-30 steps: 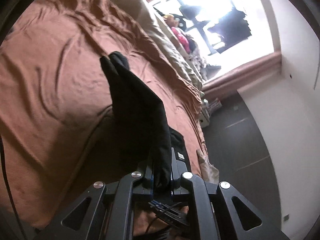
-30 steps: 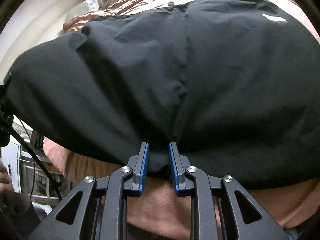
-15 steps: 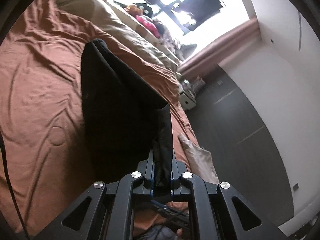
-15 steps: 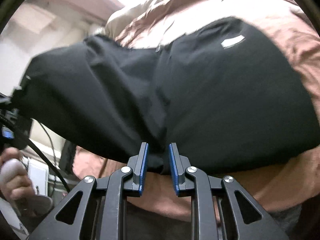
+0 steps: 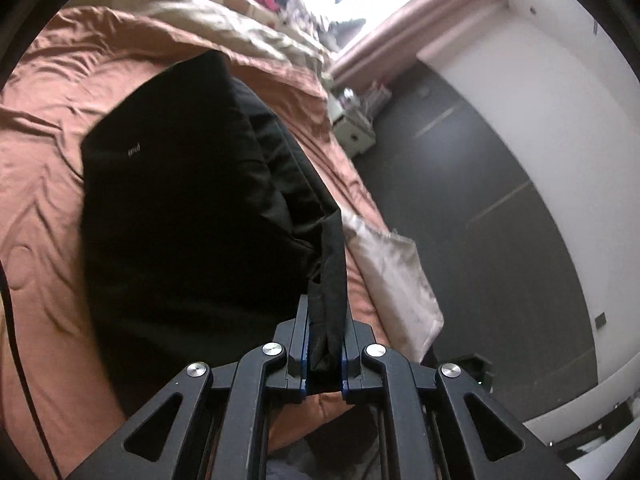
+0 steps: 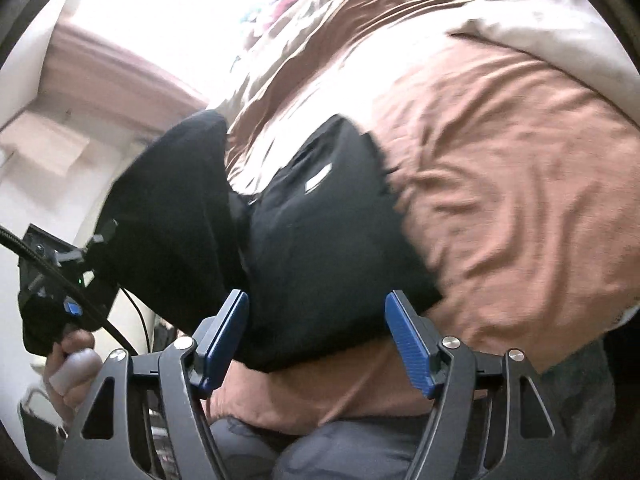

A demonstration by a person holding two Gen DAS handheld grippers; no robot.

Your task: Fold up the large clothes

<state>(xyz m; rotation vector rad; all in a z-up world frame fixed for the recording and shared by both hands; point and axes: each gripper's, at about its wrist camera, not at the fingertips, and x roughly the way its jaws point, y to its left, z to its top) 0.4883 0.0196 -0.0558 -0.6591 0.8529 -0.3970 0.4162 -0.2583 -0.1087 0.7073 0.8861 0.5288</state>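
Note:
A black garment [image 5: 192, 200] lies folded over on the brown bed cover [image 5: 48, 128], with a small pale label on its upper face. My left gripper [image 5: 325, 344] is shut on a bunched black edge of it, which runs up from the jaws. In the right wrist view the same black garment [image 6: 320, 240] spreads ahead on the brown bed cover [image 6: 520, 200]. My right gripper [image 6: 318, 332] has its jaws opening wide, the blue pads [image 6: 408, 340] stand apart and no longer press the cloth, whose near edge lies between them.
A beige duvet [image 5: 208, 12] lies along the far side of the bed. A pale cloth [image 5: 396, 272] hangs off the bed edge above the dark floor [image 5: 480, 200]. A white bedside unit [image 5: 352, 128] stands by the wall. A hand [image 6: 72, 364] holds the other gripper's black body at left.
Both grippers swept across the bed carrying the black garment over onto itself. The right gripper's jaws, shut on the cloth before, have now spread apart and let it go. The left stays shut.

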